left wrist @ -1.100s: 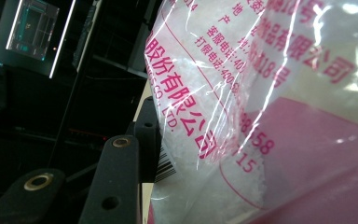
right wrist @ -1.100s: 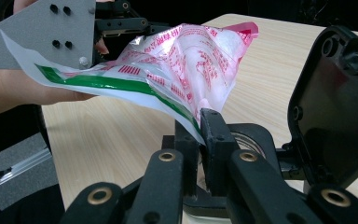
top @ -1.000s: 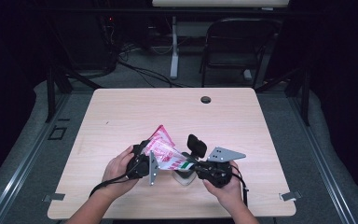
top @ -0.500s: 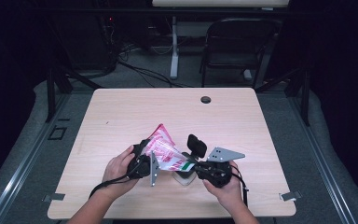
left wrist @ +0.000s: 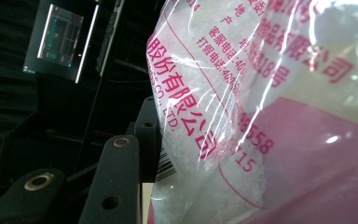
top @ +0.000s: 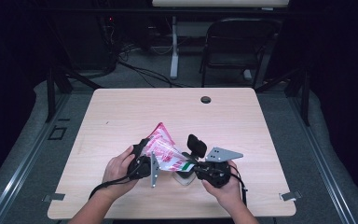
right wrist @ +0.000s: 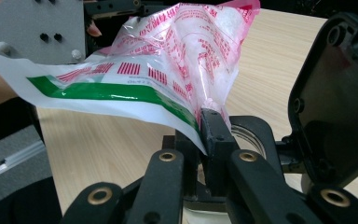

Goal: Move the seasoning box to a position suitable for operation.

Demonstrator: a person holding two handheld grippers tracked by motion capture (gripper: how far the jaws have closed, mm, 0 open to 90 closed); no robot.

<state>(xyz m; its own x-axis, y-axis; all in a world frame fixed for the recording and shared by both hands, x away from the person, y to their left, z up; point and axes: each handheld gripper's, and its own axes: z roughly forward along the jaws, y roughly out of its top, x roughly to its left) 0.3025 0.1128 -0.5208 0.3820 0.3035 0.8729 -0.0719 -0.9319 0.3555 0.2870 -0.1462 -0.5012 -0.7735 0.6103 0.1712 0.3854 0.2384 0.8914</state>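
Pinching the lower edge of the plastic bag (right wrist: 177, 60), the right gripper (right wrist: 205, 135) has its jaws pressed together on the film at the green stripe. The left gripper (top: 142, 161) grips the bag's opposite side, the clear film with pink print lying against its jaws. The bag hangs between both grippers above the table (top: 121, 116), directly over a glass jar (right wrist: 249, 137). A dark cable port (top: 206, 99) sits well beyond the bag
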